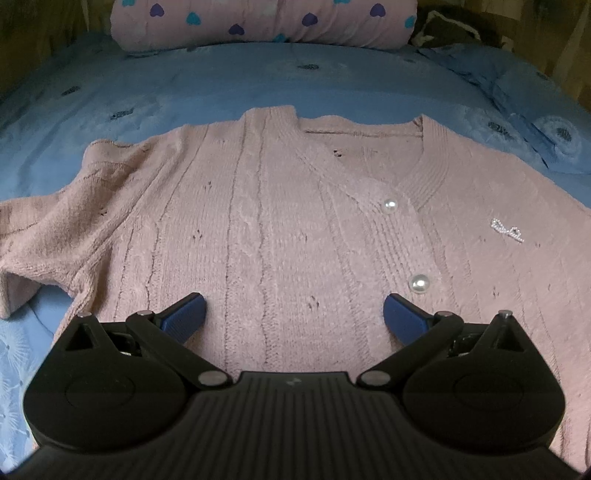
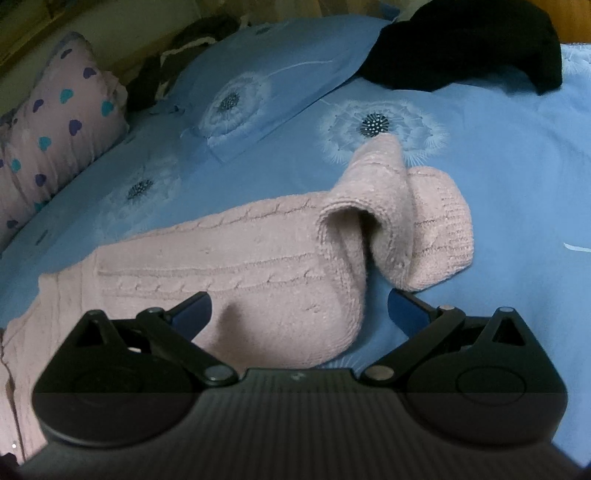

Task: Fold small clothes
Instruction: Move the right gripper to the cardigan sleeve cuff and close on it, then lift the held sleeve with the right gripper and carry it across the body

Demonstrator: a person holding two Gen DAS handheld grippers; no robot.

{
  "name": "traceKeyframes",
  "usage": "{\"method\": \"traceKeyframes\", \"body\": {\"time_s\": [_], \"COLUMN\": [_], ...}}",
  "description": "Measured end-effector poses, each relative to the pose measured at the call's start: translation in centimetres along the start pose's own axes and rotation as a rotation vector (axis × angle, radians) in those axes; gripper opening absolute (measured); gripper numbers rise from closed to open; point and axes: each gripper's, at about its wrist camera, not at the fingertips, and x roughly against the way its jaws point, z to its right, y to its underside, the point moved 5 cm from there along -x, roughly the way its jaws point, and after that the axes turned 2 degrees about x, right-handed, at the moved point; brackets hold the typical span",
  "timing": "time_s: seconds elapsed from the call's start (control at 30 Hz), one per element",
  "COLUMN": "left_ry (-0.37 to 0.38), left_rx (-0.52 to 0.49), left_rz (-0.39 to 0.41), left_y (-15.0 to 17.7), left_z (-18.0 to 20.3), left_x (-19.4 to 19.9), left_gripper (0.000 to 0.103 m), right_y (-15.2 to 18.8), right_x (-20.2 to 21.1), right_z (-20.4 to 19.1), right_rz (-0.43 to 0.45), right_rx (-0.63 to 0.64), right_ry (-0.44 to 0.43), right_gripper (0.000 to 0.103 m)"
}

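Observation:
A pink knit cardigan (image 1: 280, 221) with pearl buttons (image 1: 418, 283) lies front up on the blue bedsheet (image 1: 147, 92), neckline away from me. Its left sleeve (image 1: 40, 240) spreads out to the left. My left gripper (image 1: 294, 314) is open just above the cardigan's lower front, holding nothing. In the right wrist view the cardigan's other sleeve (image 2: 258, 258) stretches to the right, its cuff (image 2: 406, 221) folded and rumpled. My right gripper (image 2: 299, 314) is open over the sleeve's lower edge, holding nothing.
A pink pillow with heart prints (image 1: 266, 22) lies at the head of the bed, also in the right wrist view (image 2: 55, 133). A blue pillow with dandelion print (image 2: 266, 81) and a black garment (image 2: 469, 48) lie beyond the sleeve.

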Motion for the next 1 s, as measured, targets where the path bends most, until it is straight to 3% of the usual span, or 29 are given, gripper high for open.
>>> {"method": "traceKeyframes", "body": {"time_s": [0.3, 0.4, 0.57, 0.83, 1.0], "left_ry": [-0.008, -0.011, -0.023, -0.030, -0.031], "left_rx": [0.004, 0.000, -0.010, -0.011, -0.011], "left_rz": [-0.009, -0.009, 0.000, 0.025, 0.029], "left_y": [0.2, 0.3, 0.5, 0.9, 0.9], "left_z": [0.0, 0.1, 0.2, 0.4, 0.3], "left_x": [-0.3, -0.3, -0.4, -0.4, -0.3], "left_gripper": [0.103, 0.103, 0.103, 0.103, 0.103], "right_y": [-0.6, -0.9, -1.2, -1.8, -1.7], "right_x": [0.5, 0.8, 1.2, 2.2, 1.9], "right_z": [0.6, 0.9, 1.6, 2.4, 2.3], "right_rz": [0.043, 0.067, 0.096, 0.169, 0.155], "right_rx": [-0.100, -0.143, -0.189, -0.240, -0.236], "right_ry": [-0.056, -0.067, -0.064, -0.080, -0.090], "right_gripper": [0.100, 0.083, 0.067, 0.061, 0.038]}}
